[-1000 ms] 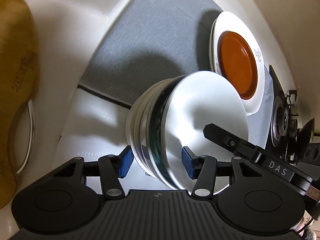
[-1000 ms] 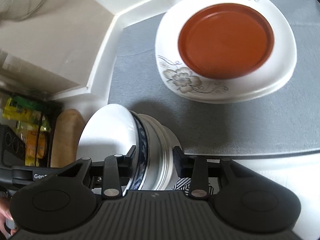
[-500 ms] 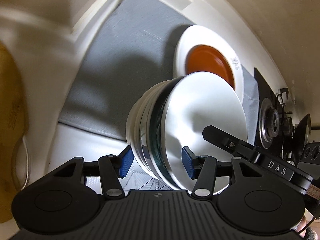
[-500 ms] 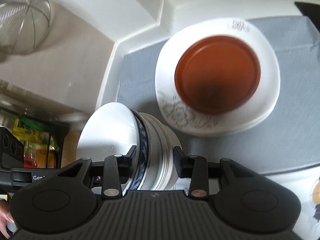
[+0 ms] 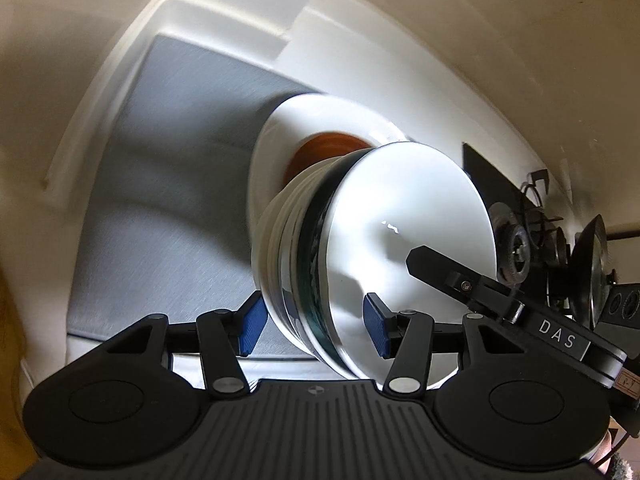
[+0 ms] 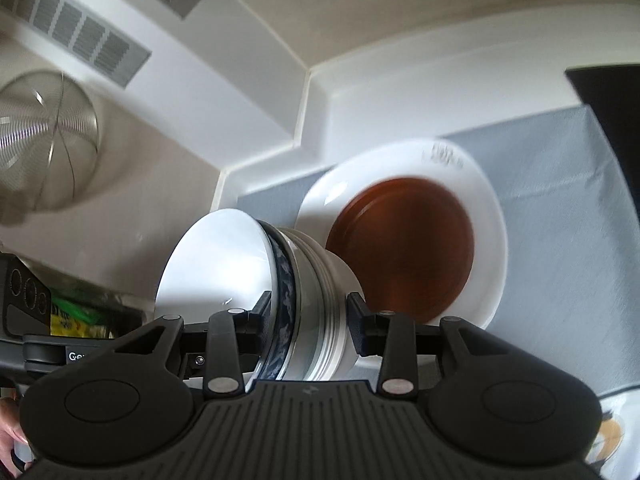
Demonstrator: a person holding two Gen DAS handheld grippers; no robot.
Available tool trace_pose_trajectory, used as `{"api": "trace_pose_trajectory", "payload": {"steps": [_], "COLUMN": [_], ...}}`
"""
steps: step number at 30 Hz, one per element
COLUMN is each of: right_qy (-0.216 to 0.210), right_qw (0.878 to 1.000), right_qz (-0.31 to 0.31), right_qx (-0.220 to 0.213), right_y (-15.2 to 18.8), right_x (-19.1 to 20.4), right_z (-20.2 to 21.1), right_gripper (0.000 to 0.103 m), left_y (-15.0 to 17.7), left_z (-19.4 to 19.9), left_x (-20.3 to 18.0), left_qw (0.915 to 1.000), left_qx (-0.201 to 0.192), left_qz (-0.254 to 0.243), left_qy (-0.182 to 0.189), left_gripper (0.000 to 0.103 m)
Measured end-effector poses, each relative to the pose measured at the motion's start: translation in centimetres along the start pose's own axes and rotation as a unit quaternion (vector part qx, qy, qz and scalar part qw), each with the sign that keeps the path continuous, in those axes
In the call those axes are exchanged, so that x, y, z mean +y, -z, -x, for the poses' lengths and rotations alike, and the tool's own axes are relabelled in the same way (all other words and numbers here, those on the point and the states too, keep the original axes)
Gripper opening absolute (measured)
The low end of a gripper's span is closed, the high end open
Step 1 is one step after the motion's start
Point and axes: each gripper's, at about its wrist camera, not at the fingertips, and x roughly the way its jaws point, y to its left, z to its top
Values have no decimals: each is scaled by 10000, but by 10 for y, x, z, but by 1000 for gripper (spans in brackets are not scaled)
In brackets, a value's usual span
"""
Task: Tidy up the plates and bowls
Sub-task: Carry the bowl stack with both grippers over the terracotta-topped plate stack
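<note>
Fingers [image 5: 250, 322] of both grippers clamp your bowl stack [image 5: 360, 256]; carrying step—next, lower it level onto the plates [image 6: 404, 236].

A home kitchen, probably.
Black gas stove burner [image 5: 514, 246], round wire-mesh strainer [image 6: 44, 144], white counter [image 6: 264, 128] with grey mat [image 5: 176, 152].

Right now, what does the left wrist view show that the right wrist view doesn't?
Only the left wrist view shows the stove burner at the right and the right hand-held gripper reaching into the top bowl.

Only the right wrist view shows the wire strainer, the wall vent and the blue patterned bowl rim.

Both show the bowl stack clamped on its side, the brown plate on the white plate, and the grey mat.
</note>
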Motion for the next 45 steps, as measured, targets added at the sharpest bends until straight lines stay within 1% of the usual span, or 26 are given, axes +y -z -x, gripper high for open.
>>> {"api": "trace_pose_trajectory", "payload": {"steps": [7, 13, 19, 21, 27, 32, 38, 45], "right_qy": [6, -2, -4, -8, 47, 61, 125, 101], "right_qw": [9998, 9994, 9993, 9994, 9996, 9987, 9981, 9980], "right_qz": [-97, -132, -26, -64, -255, -503, -598, -619], "right_qx": [-192, -312, -372, -329, -117, 62, 82, 34], "right_y": [-25, -42, -59, -62, -60, -59, -55, -53], "right_x": [-4, -5, -5, -11, -27, -45, -60, -72], "right_z": [14, 21, 23, 18, -7, -29, -40, -47], "right_gripper": [43, 43, 43, 43, 43, 43, 44, 44], "left_y": [-22, -38, -55, -60, -68, -69, -66, -65], "left_z": [4, 2, -1, -6, -33, -56, -78, -88], "left_x": [-25, -38, -49, -49, -38, -31, -25, -25], "left_qw": [9999, 9998, 9997, 9997, 9997, 9995, 9991, 9994], "left_qx": [-83, -25, -83, -73, 102, 204, 381, 305], "left_qz": [-148, -199, -241, -236, -110, -25, 58, -77], "left_qy": [-15, 5, 14, -16, -169, -219, -158, -159], "left_gripper": [54, 54, 56, 55, 55, 55, 55, 55]}}
